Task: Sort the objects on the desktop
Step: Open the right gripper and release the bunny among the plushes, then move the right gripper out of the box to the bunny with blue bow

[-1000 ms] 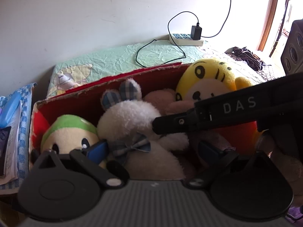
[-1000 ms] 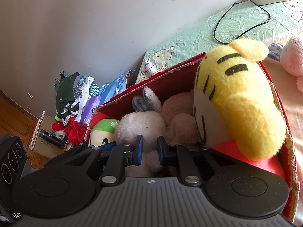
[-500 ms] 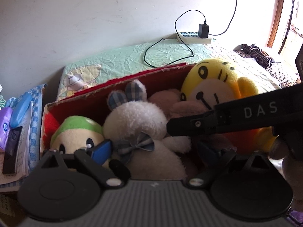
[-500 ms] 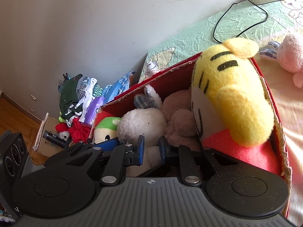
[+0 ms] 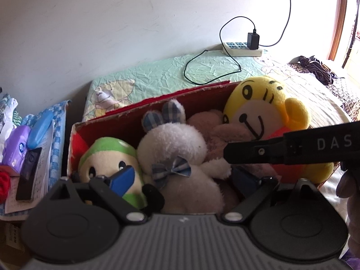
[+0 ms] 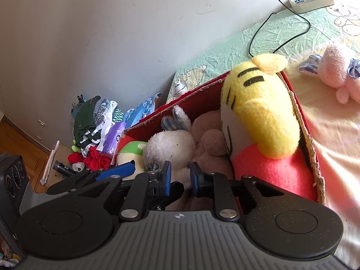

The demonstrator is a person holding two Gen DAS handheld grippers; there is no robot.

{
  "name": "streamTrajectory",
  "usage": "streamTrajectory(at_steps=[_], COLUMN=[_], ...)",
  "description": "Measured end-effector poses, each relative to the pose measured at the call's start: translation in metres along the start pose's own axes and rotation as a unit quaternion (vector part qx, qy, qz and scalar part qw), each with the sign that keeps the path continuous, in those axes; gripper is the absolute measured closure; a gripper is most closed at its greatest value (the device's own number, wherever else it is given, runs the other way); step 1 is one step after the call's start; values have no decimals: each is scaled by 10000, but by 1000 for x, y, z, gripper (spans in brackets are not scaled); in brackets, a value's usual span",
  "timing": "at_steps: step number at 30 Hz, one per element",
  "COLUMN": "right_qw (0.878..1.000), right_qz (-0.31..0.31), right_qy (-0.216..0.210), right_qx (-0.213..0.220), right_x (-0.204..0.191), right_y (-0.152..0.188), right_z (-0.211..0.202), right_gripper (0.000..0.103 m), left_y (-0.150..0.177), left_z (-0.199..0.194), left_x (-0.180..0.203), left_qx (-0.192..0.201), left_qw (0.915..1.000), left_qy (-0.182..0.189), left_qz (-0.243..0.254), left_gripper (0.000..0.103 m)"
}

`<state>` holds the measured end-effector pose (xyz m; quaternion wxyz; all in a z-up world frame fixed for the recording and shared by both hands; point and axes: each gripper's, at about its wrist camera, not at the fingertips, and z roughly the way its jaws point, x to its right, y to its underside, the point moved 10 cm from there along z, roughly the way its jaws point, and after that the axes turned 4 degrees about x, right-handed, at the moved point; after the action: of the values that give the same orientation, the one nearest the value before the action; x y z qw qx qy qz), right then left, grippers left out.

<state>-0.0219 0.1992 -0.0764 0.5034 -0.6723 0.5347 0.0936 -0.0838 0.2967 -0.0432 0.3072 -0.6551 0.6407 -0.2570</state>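
The right tongs (image 6: 180,177) stand narrow and are opening, their blue pads over the white bunny (image 6: 171,146) with only a tuft of its fur showing in the gap and no clear grip. The left tongs (image 5: 186,177) are wide, one pad by the green-capped doll (image 5: 108,157), the other low beside the bunny's body, gripping nothing. Both hang over the near edge of the red box (image 6: 308,139), where the toys sit packed; beyond the bunny lies a brown plush (image 6: 209,135), and to the right the yellow tiger (image 6: 265,103) leans high over the rim. A careless pull could snag fur and drag the bunny out, or knock the tiger onto the bed (image 6: 337,135), where a pink bunny (image 6: 335,69) lies unsorted.
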Motion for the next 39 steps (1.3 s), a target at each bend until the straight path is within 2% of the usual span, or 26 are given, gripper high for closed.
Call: streamTrajectory(at_steps=[13,26,30,34,39], right_qw=[9996,9960,9922,9869,9839], right_qz=[-4,101,206,320,707], right_qy=[-234,-891,-1228,-1546,-1504], right_qx=[154,60,86,331,659], right_x=[-4,0,4,14,54], right_y=[1,-2,-10,-27,-49], right_z=[-16,-35,-51,-77,-106], right_gripper=[78,78,78,78,78], left_y=[-1,-11,-27,-47,-75], left_z=[-13,-37,-48,-51,-43], left_x=[-6,13,26,51,101], left_qx=[-2,110,290,492,647], left_qw=[9991,9959,9953,9953,9969], left_qy=[-351,-787,-701,-497,-135], left_qz=[-252,-424,-596,-664,-420], left_gripper=[9,8,8,10,11])
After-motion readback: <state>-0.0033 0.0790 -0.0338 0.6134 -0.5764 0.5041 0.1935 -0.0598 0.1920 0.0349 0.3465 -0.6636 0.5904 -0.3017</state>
